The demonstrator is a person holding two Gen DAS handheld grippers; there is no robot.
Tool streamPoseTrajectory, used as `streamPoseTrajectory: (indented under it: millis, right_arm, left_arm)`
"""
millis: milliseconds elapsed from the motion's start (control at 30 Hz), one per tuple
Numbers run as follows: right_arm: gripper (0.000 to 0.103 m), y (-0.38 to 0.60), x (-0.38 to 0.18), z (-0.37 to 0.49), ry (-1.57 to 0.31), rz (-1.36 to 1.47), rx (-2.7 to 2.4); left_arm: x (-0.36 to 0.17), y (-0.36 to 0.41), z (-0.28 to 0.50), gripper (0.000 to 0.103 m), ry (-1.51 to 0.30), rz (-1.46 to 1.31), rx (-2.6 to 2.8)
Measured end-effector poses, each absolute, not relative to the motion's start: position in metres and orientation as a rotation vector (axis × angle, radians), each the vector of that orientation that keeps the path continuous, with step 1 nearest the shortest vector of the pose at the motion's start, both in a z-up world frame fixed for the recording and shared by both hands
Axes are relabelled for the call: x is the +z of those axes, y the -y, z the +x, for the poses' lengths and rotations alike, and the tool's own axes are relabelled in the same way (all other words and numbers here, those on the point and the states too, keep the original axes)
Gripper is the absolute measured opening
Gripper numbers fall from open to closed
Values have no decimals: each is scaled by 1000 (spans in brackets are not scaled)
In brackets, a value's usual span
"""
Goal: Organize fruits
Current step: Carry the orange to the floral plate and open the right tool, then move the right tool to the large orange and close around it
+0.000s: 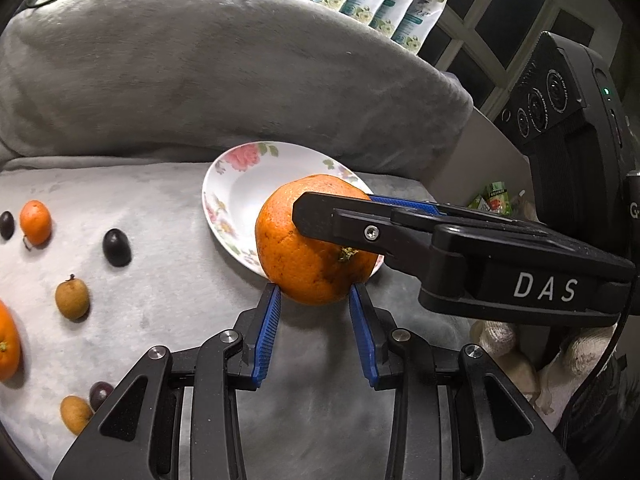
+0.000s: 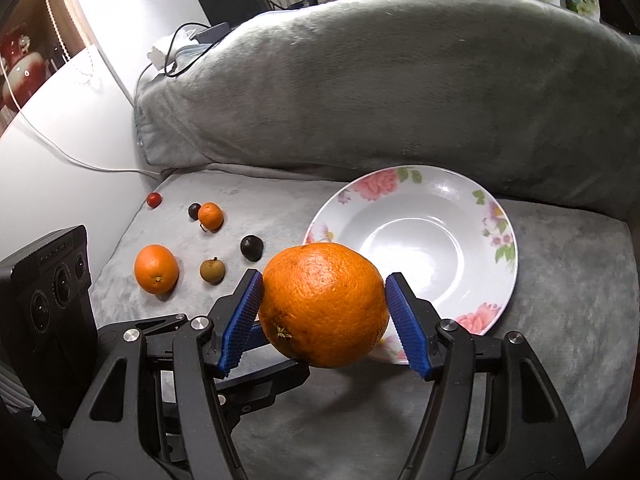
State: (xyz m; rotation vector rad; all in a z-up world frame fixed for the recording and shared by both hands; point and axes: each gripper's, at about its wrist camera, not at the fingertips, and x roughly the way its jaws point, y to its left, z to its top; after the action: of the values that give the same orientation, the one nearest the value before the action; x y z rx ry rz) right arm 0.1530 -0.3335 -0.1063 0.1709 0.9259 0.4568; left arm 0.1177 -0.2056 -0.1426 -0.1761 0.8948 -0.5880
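The right tool (image 2: 324,320) is clamped on the large orange (image 2: 323,304), its blue pads pressing opposite sides so the fruit hangs clear of the grey cushion (image 2: 560,340), at the near rim of the flowered plate (image 2: 505,240) (still bare, presumably the collecting dish). The left tool (image 1: 315,294) stands just beneath the orange, its jaws narrowly apart with nothing between them. Smaller fruits, among them a second orange (image 2: 156,269) and a longan (image 2: 212,270), lie scattered to the left.

In the left wrist view, the second orange (image 1: 8,342) is cut by the left edge; the big orange (image 1: 316,240) hides part of the plate (image 1: 240,176).
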Motion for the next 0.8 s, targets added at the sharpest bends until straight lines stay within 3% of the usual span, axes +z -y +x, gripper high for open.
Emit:
streamPoseTrajectory:
  millis: [333,400,633,733,800]
  right_arm:
    - [68,353,-94,154,-851,225,378]
    - [76,357,-91,153,-832,235,362]
    - [85,364,-85,147,-793,255,326]
    - [86,365,-85,144,-786,251,307]
    - [93,366,-85,142,-782,258,299]
  left_arm:
    - [-131,202,113,34,-856,-159,-591]
    - [-129,199,111,34,-849,-155,-583]
    - [-126,188,104,35,-831,-147,-566]
    - [-124,185,101,52,-821,-150,-556]
    - [-122,182,98,62,-804,-155,-550]
